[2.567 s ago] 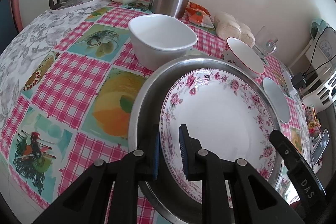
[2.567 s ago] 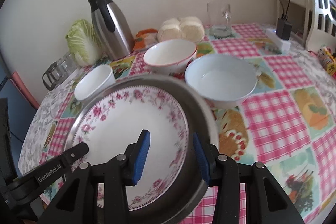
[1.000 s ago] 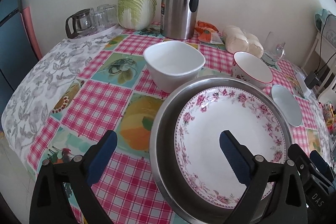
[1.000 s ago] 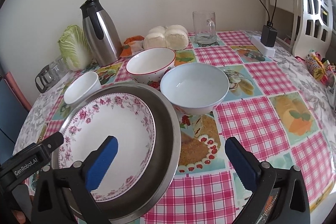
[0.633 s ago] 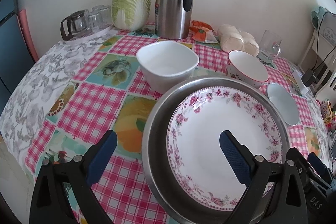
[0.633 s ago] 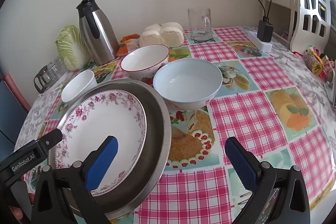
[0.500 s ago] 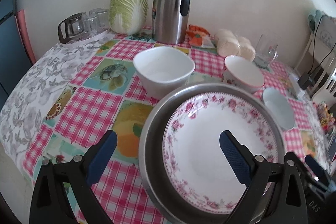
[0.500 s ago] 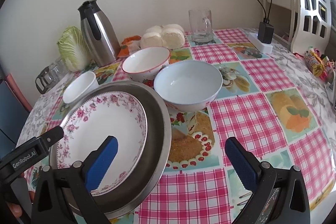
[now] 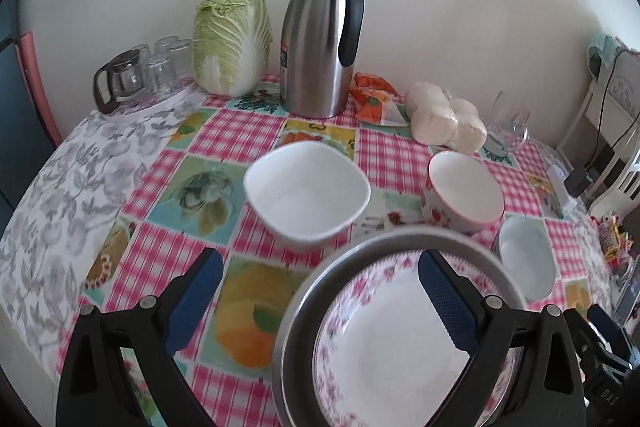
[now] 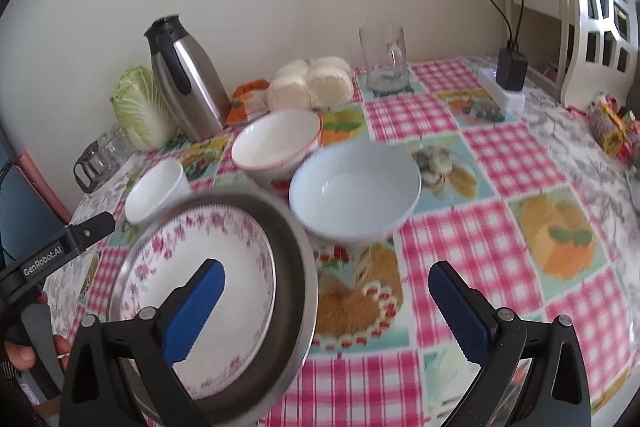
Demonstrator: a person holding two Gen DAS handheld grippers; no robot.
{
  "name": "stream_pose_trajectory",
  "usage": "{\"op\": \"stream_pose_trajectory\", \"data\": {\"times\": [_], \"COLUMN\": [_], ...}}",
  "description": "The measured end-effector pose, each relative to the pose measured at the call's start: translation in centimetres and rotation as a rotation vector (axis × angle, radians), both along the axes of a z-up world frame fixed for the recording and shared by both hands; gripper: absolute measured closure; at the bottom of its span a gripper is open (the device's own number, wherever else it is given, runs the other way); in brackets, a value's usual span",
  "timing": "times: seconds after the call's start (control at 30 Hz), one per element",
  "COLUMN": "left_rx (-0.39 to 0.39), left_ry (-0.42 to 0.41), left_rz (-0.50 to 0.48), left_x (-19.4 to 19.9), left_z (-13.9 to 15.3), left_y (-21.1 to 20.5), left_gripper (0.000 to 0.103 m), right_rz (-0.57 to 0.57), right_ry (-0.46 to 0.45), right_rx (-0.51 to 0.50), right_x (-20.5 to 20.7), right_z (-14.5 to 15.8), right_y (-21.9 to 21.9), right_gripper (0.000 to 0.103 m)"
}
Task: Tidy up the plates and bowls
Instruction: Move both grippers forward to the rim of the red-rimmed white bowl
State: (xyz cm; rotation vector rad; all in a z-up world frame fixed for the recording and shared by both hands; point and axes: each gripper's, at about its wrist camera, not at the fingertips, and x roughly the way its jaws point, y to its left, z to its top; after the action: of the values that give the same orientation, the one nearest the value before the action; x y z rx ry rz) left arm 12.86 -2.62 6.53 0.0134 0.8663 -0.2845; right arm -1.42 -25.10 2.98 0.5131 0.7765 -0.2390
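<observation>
A floral plate lies inside a steel pan on the checked tablecloth. Behind the pan stand a square white bowl, a red-rimmed bowl and a round pale bowl. My left gripper is open and empty, above the pan's left rim. My right gripper is open and empty, above the pan's right rim. Neither touches anything.
At the back stand a steel thermos, a cabbage, a tray of glasses, buns and a glass mug. A charger and power strip sit at the right, by a white chair.
Both grippers let go of the pan rim and opened wide, then drew back and up. The pan and plate now sit lower in both views.
</observation>
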Motion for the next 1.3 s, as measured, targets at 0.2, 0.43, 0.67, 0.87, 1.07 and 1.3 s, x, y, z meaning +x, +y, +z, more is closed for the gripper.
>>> {"op": "stream_pose_trajectory", "data": {"times": [0.2, 0.43, 0.67, 0.87, 1.07, 1.3], "left_rx": [0.039, 0.042, 0.032, 0.018, 0.021, 0.014], "left_ry": [-0.039, -0.051, 0.020, 0.067, 0.147, 0.233], "left_rz": [-0.049, -0.118, -0.113, -0.123, -0.144, -0.168], "left_x": [3.0, 5.9, 9.1, 10.8, 11.6, 12.4], "left_z": [3.2, 6.0, 6.4, 6.2, 4.3, 2.1], "left_y": [-1.2, -3.0, -4.7, -6.5, -9.0, -11.3], "left_gripper": [0.005, 0.005, 0.005, 0.005, 0.005, 0.005], "right_rz": [0.020, 0.033, 0.052, 0.061, 0.106, 0.111], "right_ry": [-0.024, -0.037, -0.009, 0.033, 0.100, 0.149], "right_rx": [-0.076, -0.112, -0.148, -0.152, -0.143, -0.100], "right_x": [2.4, 5.8, 9.2, 12.1, 14.2, 16.4], "right_z": [3.2, 6.2, 7.4, 7.2, 5.1, 2.9], "right_y": [-2.0, -4.5, -6.2, -7.3, -6.8, -7.1], "right_gripper": [0.000, 0.000, 0.000, 0.000, 0.000, 0.000]}}
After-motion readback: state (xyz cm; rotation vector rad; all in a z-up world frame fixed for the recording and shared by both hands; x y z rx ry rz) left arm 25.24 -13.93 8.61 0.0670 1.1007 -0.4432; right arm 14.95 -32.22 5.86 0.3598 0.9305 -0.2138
